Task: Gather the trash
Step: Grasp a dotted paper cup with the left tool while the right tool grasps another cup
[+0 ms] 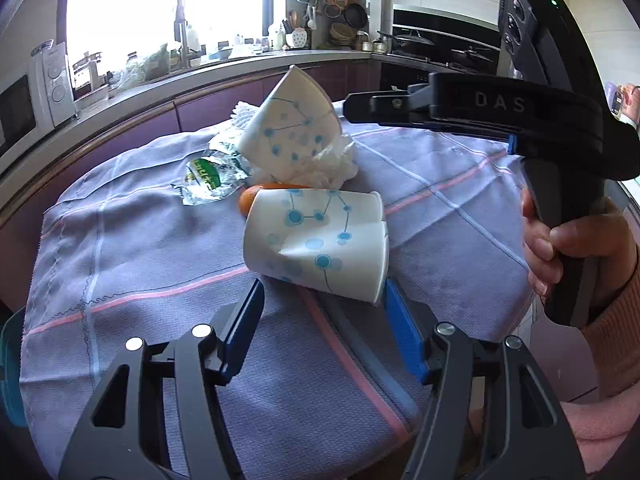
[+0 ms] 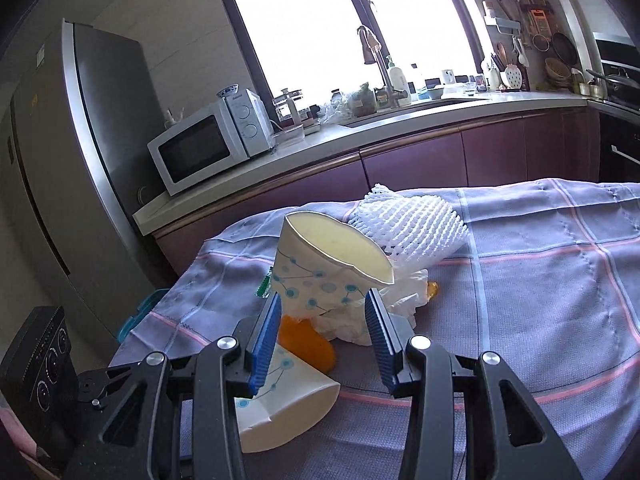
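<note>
A crushed white paper cup with blue dots (image 1: 320,240) lies on its side on the purple checked cloth (image 1: 140,248). My left gripper (image 1: 324,296) is open, its blue pads either side of the cup's near end. A second crushed cup (image 1: 290,120) (image 2: 332,264) is upright in the air; my right gripper (image 2: 322,304) is shut on its lower end. Under it lie a white tissue (image 2: 360,320), orange peel (image 2: 308,340), a white foam net (image 2: 416,224) and a green wrapper (image 1: 208,176). The lying cup also shows in the right wrist view (image 2: 288,400).
The cloth-covered table stands before a kitchen counter (image 2: 400,128) with a microwave (image 2: 196,152), sink tap and jars. A fridge (image 2: 60,160) stands at the left. A teal container edge (image 2: 136,316) shows at the table's left edge.
</note>
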A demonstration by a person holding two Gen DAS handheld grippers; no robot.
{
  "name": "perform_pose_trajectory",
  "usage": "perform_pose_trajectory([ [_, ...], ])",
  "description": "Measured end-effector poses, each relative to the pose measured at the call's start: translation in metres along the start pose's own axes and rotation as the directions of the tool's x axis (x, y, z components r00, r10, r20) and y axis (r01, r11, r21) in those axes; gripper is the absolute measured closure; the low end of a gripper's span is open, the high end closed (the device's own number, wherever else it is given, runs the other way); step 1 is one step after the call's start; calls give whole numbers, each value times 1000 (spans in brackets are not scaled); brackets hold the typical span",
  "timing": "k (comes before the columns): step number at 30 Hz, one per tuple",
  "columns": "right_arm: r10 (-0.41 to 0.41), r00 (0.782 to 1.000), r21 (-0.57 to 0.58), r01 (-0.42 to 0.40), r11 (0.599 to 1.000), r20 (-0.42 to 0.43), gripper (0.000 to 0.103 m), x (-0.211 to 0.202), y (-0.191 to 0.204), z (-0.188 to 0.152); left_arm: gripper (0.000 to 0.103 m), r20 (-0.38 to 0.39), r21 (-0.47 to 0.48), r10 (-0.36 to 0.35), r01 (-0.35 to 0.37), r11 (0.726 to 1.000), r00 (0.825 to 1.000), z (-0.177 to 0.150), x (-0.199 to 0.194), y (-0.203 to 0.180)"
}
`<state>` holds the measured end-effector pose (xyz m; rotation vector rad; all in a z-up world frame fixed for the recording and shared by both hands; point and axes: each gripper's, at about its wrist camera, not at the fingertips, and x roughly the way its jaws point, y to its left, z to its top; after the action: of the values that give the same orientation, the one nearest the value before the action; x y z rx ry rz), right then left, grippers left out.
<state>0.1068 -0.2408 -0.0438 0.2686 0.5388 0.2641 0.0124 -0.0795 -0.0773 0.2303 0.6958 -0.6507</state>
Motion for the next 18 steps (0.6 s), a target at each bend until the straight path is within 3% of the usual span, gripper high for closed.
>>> perform_pose_trajectory([
  [6, 5, 1000, -35, -5, 999, 0, 62, 6, 5, 7, 49, 0, -78, 43, -43, 996, 999, 0, -3, 28],
  [15, -19, 1000, -93, 18, 995, -5, 62, 23, 7, 20, 70, 2, -152, 73, -72, 986, 997, -1, -7, 60],
  [17, -21, 1000, -106, 20, 994, -6, 59, 24, 6, 23, 73, 5, -158, 73, -72, 985, 997, -1, -8, 63],
  [18, -23, 1000, -117, 22, 993, -10, 52, 26, 7, 24, 77, 4, -160, 74, -72, 984, 997, -1, -8, 64],
])
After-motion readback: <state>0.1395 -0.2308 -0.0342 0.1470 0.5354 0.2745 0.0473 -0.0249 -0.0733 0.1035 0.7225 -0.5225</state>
